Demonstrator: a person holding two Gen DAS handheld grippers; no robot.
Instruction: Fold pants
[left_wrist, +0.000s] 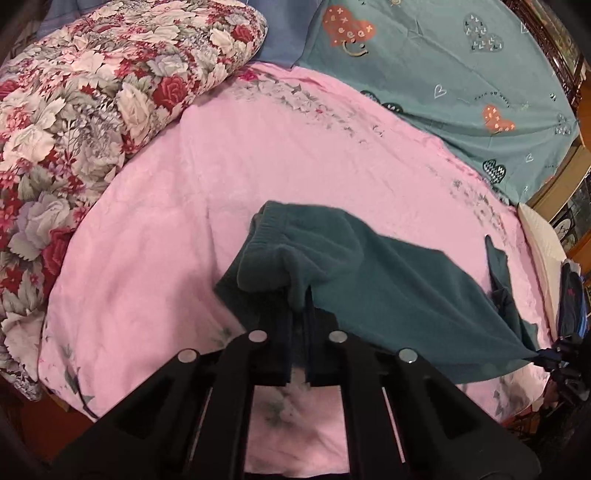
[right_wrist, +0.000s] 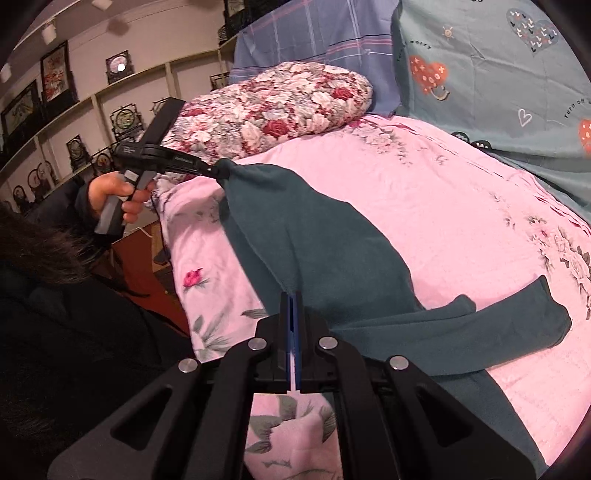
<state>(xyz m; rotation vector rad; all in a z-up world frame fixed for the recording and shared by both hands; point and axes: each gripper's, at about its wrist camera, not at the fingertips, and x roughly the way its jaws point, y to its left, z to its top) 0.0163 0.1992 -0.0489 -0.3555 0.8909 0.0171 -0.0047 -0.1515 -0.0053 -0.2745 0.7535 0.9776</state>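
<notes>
Dark teal fleece pants lie across the pink bedsheet, held up along one edge. My left gripper is shut on the pants at the elastic waistband end, where the fabric bunches over the fingers. In the right wrist view my right gripper is shut on the pants' near edge. The left gripper shows there at the upper left, pinching the waistband corner. One leg end lies folded across on the right. The right gripper shows at the left view's right edge, holding the stretched corner.
A rolled floral quilt lies on the bed's left. A teal heart-print cover and a blue plaid pillow lie at the far side. Wall shelves with framed ornaments stand beyond the bed. The person's dark coat is at the near left.
</notes>
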